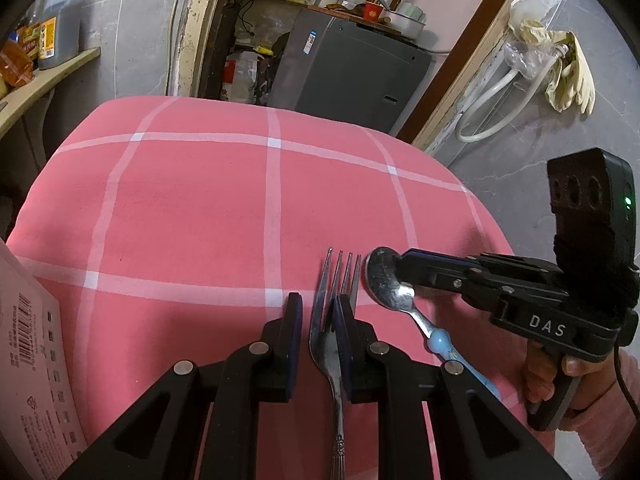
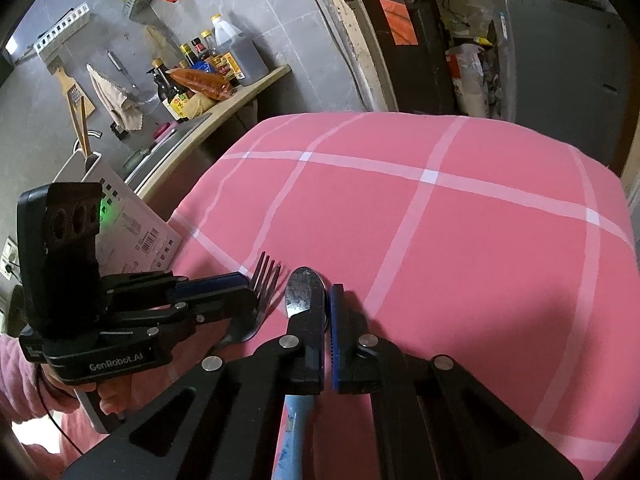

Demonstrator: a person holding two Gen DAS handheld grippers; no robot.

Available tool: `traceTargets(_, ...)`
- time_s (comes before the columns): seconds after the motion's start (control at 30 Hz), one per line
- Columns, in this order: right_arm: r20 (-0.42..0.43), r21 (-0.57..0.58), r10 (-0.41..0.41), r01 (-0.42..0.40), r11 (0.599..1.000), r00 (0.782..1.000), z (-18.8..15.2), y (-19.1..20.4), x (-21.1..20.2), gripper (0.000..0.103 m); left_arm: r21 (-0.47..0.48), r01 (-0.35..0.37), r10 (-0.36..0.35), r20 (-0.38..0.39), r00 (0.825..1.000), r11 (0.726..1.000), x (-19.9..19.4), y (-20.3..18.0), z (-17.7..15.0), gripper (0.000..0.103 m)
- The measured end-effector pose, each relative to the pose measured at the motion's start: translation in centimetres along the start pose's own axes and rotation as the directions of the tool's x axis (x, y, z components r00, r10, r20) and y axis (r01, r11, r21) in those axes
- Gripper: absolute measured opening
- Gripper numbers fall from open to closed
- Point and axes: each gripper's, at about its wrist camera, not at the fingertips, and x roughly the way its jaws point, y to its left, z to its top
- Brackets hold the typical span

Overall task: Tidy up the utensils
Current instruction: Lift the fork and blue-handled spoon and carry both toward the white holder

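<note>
A pink checked cloth covers the desk (image 1: 180, 200), and most of it lies bare, from the centre out to twelve o'clock and toward three o'clock. At six o'clock the left claw (image 1: 316, 312) and the right claw (image 2: 326, 312) crowd side by side, a fork (image 1: 332, 344) and a spoon (image 1: 386, 284) between them leaving little gap. A white perforated box (image 2: 132, 236) blocks the desk edge at nine o'clock. A grey appliance (image 1: 344, 68) stands past the far edge at twelve o'clock.
</note>
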Motion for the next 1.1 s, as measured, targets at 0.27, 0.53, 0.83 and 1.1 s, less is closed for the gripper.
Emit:
traceTargets(0.27, 0.050, 0.056, -0.074, 0.071, 0.996, 0.996, -2.0, -2.0, -3.9, 0.002, -0.021, 0.043, -0.044, -0.004, 0.999, 0.999, 0.2, 0.4, 0.3, 0.022)
traceTargets(0.53, 0.058, 0.147, -0.074, 0.065, 0.987, 0.996, -4.6, -4.1, -5.0, 0.003, 0.035, 0.022, -0.021, -0.026, 0.999, 0.999, 0.9, -1.0, 1.1, 0.028)
traceTargets(0.83, 0.055, 0.169, -0.089, 0.079, 0.982, 0.994, -5.7, -3.1, -4.9, 0.003, 0.107, -0.060, 0.067, -0.059, 0.996, 0.992, 1.4, -2.6, 1.9, 0.022)
traceTargets(1.1, 0.083, 0.220, -0.106, 0.085, 0.972, 0.991, -7.3, -2.0, -5.7, 0.002, 0.055, -0.053, 0.056, -0.060, 0.997, 0.997, 0.4, -2.5, 0.7, 0.022)
